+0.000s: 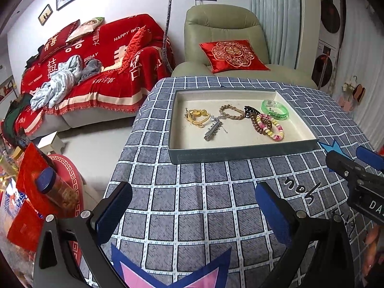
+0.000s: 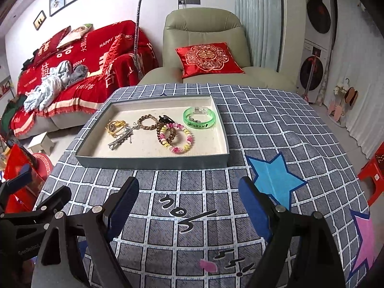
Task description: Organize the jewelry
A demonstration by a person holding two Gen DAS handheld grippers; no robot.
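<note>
A living room lies behind the work surface: a sofa point(image 1: 96, 72) under a red cover at ten o'clock, a pale green armchair point(image 1: 225, 31) with a red cushion point(image 1: 232, 55) at twelve, curtains to the right of it; in front stands a table under a grey checked cloth point(image 1: 192, 204), which fills the lower half of both views.

The cloth's far edge runs just behind the tray point(image 2: 153, 162), close to the armchair's seat; in the left wrist view its left edge drops away at nine o'clock to the floor, where red boxes and a blue-lidded jar point(image 1: 57, 189) crowd the corner; in the right wrist view the right edge falls off at three o'clock, a red stool point(image 2: 372, 175) beyond it.

The shallow grey tray with a cream lining sits toward the far side of the table; between its near wall and both grippers the cloth is open, bare but for printed stars and lettering.

All the jewelry lies inside the tray, mostly in its far half: a green bangle point(image 2: 199, 120) at the right, alone; a pink and yellow beaded bracelet point(image 2: 178, 139) overlapping a brown coiled band point(image 2: 165, 132); a black claw clip point(image 2: 165, 120) just behind them; a braided brown bracelet point(image 2: 147, 122); a silver hair clip point(image 2: 120, 140); a yellow tangle point(image 2: 115, 126) at the left.

The left gripper point(image 1: 192, 213) hovers over the near cloth, fingers wide apart, nothing between them; the right gripper point(image 2: 189, 208) likewise, spread and empty, level with it at its three o'clock.
</note>
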